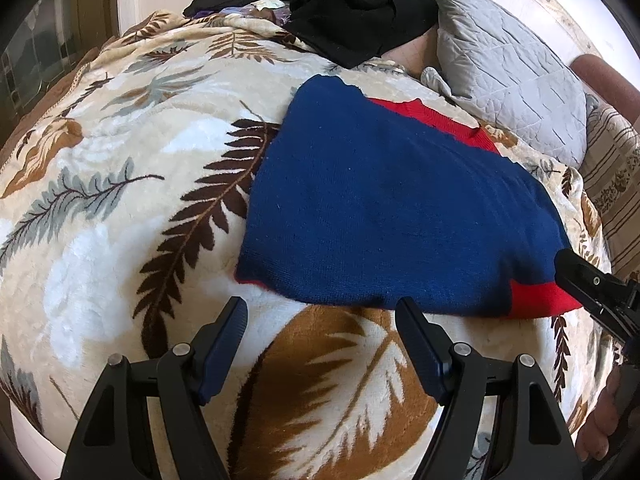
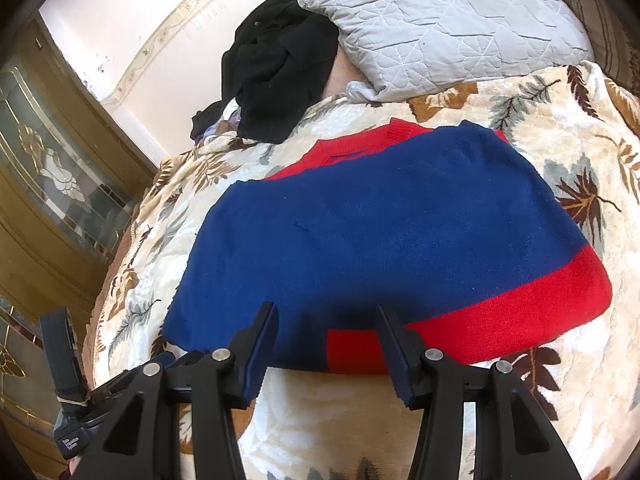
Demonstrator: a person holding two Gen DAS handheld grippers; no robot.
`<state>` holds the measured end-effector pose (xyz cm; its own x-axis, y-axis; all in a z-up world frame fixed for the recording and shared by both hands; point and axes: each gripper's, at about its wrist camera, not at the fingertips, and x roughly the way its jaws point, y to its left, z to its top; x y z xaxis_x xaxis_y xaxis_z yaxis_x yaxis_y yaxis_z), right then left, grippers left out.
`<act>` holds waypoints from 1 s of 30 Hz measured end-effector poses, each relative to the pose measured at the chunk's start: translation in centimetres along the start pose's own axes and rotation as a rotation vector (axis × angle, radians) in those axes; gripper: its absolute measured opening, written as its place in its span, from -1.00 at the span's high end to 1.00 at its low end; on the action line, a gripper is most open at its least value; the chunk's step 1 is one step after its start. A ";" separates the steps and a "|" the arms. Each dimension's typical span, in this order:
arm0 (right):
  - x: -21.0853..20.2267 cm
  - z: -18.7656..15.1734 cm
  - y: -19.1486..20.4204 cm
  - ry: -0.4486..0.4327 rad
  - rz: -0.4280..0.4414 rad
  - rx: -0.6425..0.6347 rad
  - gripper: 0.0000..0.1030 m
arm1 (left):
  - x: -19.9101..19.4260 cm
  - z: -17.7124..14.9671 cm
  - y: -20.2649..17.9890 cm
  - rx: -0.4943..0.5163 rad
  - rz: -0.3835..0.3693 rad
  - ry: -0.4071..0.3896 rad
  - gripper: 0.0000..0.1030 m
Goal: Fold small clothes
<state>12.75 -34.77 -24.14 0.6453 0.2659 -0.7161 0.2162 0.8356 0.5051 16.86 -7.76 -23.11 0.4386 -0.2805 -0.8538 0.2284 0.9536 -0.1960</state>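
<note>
The blue-and-red sweater (image 2: 380,240) lies flat on the leaf-print blanket (image 1: 100,220), both the left claw (image 1: 322,312) and right claw (image 2: 326,320) spread empty at its near hem, so pinch both corners evenly before folding

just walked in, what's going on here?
A person with a handheld gripper in each hand is folding clothes on a bed. A blue and red sweater lies partly folded on the leaf-print blanket. The left gripper and right gripper are both open at the sweater's near edge, holding nothing. A black garment sits heaped near the grey pillow, not yet folded.
</note>
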 end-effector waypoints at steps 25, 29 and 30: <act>-3.5 0.9 -16.2 -0.086 0.110 0.500 -0.09 | -0.8 2.0 3.9 -0.076 0.103 -0.078 -0.50; -2.5 1.0 -15.6 -0.041 0.040 0.496 -0.06 | -1.0 1.3 5.1 -0.127 0.068 -0.044 -0.50; -2.8 1.1 -15.1 -0.051 0.035 0.487 -0.08 | -1.5 1.0 5.4 -0.139 0.049 -0.045 -0.50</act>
<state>8.47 -48.67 -29.22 0.6906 0.2558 -0.6765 0.5038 0.5010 0.7037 18.32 -2.30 -22.41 0.4853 -0.2354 -0.8421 0.0852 0.9712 -0.2224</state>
